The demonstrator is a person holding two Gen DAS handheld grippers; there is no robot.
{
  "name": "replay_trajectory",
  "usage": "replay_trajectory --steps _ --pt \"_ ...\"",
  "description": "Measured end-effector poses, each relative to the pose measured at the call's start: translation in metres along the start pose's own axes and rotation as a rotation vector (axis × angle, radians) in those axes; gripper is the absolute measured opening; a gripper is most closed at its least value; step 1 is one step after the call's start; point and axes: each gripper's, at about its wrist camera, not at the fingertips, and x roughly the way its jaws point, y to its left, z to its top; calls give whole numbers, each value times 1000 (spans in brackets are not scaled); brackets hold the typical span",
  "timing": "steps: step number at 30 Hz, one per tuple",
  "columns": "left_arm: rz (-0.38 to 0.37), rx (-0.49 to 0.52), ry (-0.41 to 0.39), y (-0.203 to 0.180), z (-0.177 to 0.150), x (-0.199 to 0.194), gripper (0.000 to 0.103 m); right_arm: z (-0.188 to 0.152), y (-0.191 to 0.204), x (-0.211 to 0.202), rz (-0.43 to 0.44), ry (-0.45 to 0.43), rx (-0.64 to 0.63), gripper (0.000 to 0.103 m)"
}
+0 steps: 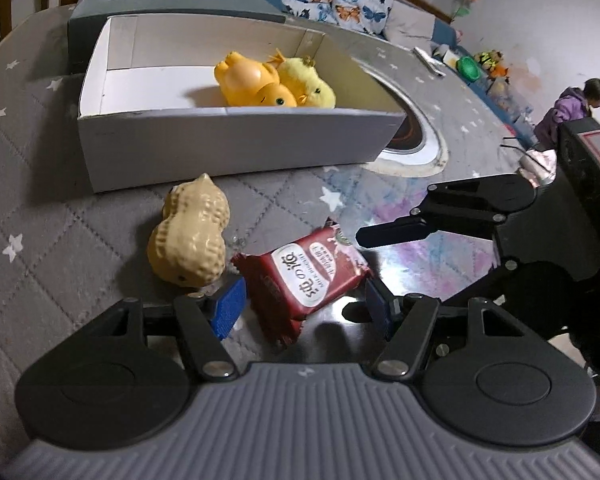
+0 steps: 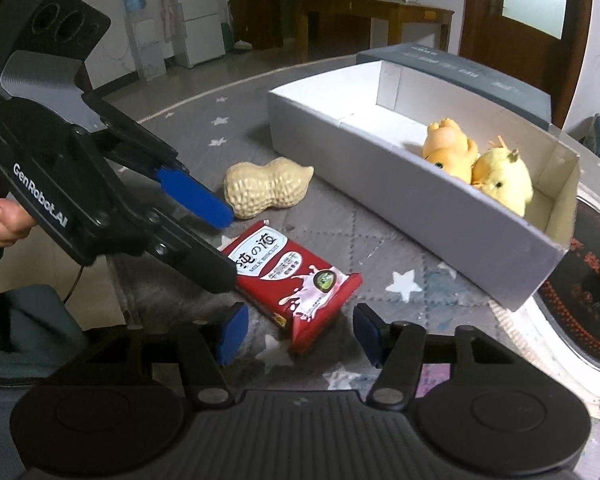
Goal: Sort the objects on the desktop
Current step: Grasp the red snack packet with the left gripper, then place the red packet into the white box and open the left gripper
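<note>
Ahead, between our left gripper's (image 1: 304, 308) parted, empty jaws, we note a red biscuit packet (image 1: 304, 276), a ceramic peanut (image 1: 192, 236) left of it, our right gripper (image 2: 296, 330) likewise open, an open box (image 1: 236, 148) beyond.

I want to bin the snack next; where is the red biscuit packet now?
The red biscuit packet lies flat on the table mat, beside the peanut toy, in front of the open box.

Both wrist views look steeply down, close over the desk (image 1: 40, 208). The left wrist view faces the white box (image 1: 236, 144) from its long side; the right wrist view sees it to its right. Both share the red biscuit packet (image 2: 296, 284), the peanut figure (image 1: 190, 236) and the box.
</note>
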Motion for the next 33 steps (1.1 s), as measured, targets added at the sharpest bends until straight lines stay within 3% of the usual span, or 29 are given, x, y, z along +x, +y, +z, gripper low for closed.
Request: replay_trajectory --steps 19,25,33 --pt "-51 10 -12 -17 13 2 61 -3 2 -3 -36 -7 30 39" --pt "-60 33 -84 -23 36 -17 61 8 0 -21 -67 -55 20 39" --pt "-17 68 -210 -13 96 -28 61 62 -20 -37 -168 -165 -35 39"
